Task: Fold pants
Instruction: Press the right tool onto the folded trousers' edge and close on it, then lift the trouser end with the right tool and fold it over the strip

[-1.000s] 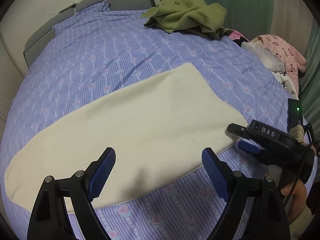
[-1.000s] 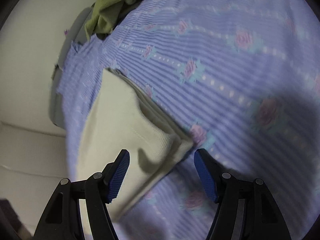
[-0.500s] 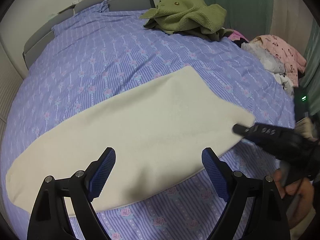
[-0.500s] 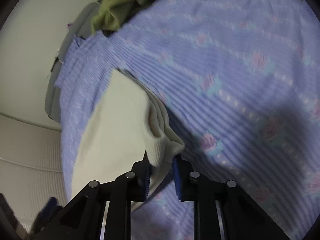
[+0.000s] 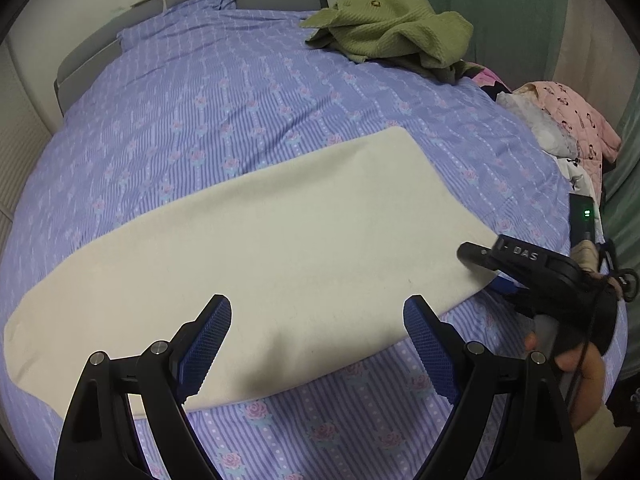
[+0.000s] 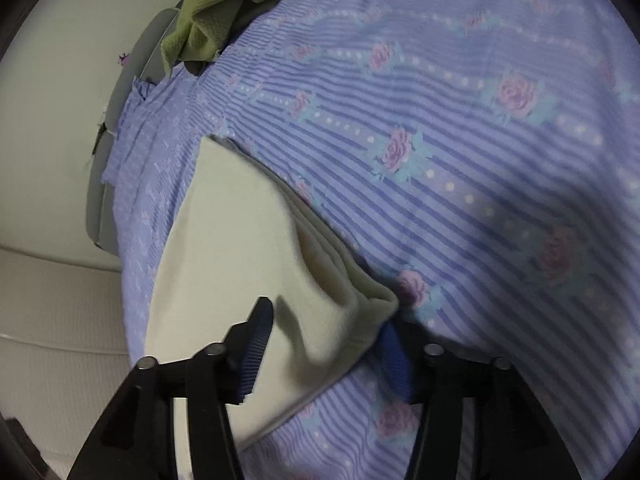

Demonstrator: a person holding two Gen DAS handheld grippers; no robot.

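1. at the far left edge of the bed: grey padded headboard (image 5: pixel 100 46), running along the head end of the lilac striped, rose-printed bedsheet (image 5: pixel 224 120).
2. across the near half of the bed, long and flat: cream soft-fleece pants (image 5: pixel 280 248), folded lengthwise, narrow leg end toward the left near corner, wide waist end toward the right edge; lying on the sheet.
3. low in the left wrist view: left gripper (image 5: pixel 318 344), black with blue ribbed pads, spread wide, hovering over the near long edge of the pants; nothing between the fingers (image 5: pixel 208 340).
4. at the far edge of the bed, right of centre: crumpled olive-green knitted garment (image 5: pixel 392 24), heaped on the sheet, well apart from the pants.
5. at the right edge of the bed: right gripper (image 6: pixel 324 352), black with blue pads, parted, straddling the corner of the pants' waist end; cloth corner lying between the pads, slightly puckered, layers showing along the edge; the right pad partly tucked under the cloth, the left pad clear of it, so no pinch.
6. same gripper seen from the left wrist view (image 5: pixel 486 268), tips at the pants' right corner, held in a bare hand (image 5: pixel 576 356).
7. beyond the right edge of the bed: pink printed quilted garment (image 5: pixel 576 120) on a pile of clothes, in front of a green curtain (image 5: pixel 480 12).
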